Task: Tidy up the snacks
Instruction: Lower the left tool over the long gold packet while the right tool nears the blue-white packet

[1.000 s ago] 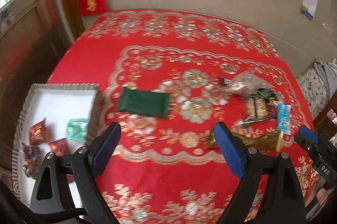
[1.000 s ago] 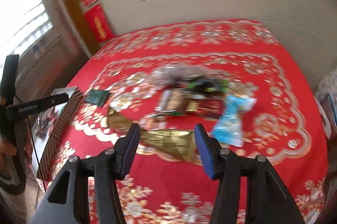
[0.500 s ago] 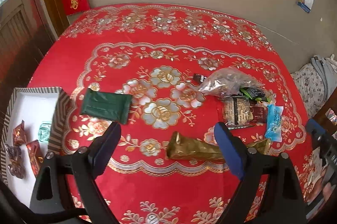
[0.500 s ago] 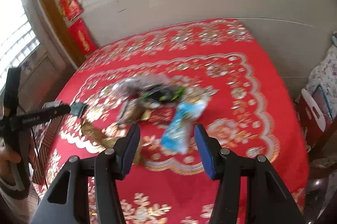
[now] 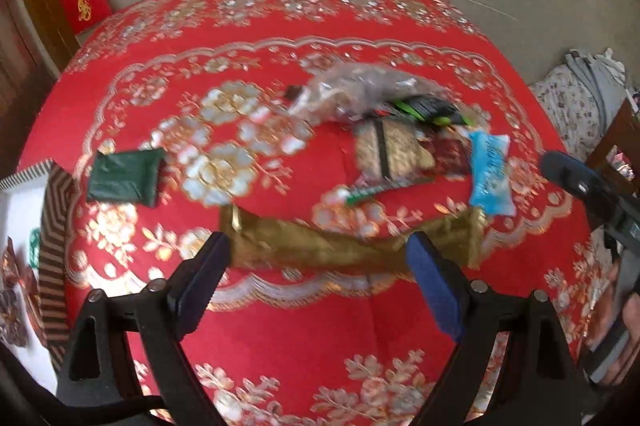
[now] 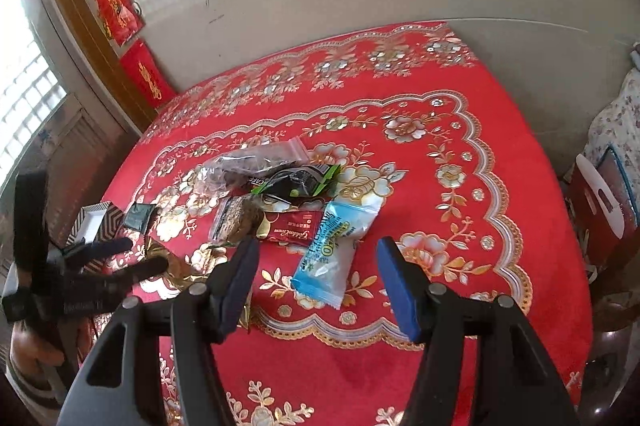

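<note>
Snacks are scattered over a round table covered by a glossy red cloth [image 5: 304, 338] printed with gold and white flowers. A long, crinkled gold foil packet [image 5: 320, 246] is seen lying flat just beyond the left gripper [image 5: 320, 266], whose blue-padded jaws are spread wide with nothing between them; the packet's length spans the gap between the two fingertips. A flat, dark green rectangular packet [image 5: 126, 175] is placed to the left, near a striped-walled tray [image 5: 54, 238] with a white floor, in which a few small wrapped sweets [image 5: 12, 290] are blurred. Farther back, a clear, crumpled zip bag [image 6: 256, 165] is heaped against a black and green pouch [image 6: 300, 181], a transparent speckled packet [image 6: 236, 218] and a shiny red wrapper [image 6: 292, 230]. A light blue pillow-shaped sachet [image 6: 332, 258] is laid on the cloth directly ahead of the right gripper [image 6: 320, 278], centred between its released, blue-padded jaws and untouched by either. The left gripper is also visible at the left edge of the right wrist view, above the gold packet.
</note>
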Tool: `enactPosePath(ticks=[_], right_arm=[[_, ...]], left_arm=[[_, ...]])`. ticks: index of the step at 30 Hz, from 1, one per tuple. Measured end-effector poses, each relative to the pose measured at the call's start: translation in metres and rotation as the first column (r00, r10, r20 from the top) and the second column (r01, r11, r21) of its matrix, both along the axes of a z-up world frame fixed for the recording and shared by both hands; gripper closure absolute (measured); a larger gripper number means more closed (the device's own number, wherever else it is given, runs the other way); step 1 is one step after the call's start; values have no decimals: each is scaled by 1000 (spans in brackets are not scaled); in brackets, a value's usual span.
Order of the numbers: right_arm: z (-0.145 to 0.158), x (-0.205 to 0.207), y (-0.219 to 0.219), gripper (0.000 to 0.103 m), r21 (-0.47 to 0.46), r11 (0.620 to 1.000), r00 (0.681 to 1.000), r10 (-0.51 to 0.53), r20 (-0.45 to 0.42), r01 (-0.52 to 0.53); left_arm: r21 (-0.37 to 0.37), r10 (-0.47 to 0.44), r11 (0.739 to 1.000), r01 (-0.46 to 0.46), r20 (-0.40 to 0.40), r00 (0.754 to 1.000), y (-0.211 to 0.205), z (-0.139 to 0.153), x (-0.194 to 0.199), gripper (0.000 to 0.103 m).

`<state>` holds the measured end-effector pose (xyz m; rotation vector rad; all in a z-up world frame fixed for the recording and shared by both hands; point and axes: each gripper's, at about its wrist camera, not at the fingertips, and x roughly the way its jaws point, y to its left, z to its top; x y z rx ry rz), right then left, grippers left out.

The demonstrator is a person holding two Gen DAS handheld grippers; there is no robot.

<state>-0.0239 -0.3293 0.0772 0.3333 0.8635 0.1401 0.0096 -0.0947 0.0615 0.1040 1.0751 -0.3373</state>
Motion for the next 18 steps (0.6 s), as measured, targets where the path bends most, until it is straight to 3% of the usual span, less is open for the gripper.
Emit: enactPosePath(ticks=[7,11,14,18], right_arm=[[1,3,8,42,16,999,999,50,3,-50],[-1,5,20,42,19,997,997,79,-5,-79],[0,7,27,42,-34,997,997,72,-13,-73],[2,6,23,42,-52,997,998,65,-4,-65]], left_arm=[[-108,108,987,-119,-96,989,1,-1,-14,13],[-206,257,935,-289,-167,952,9,-8,-11,13],[-231,323,902,-365,-202,925,7,-14,-6,13],[-233,361,883,-408,-219,907,-6,-19,5,13]])
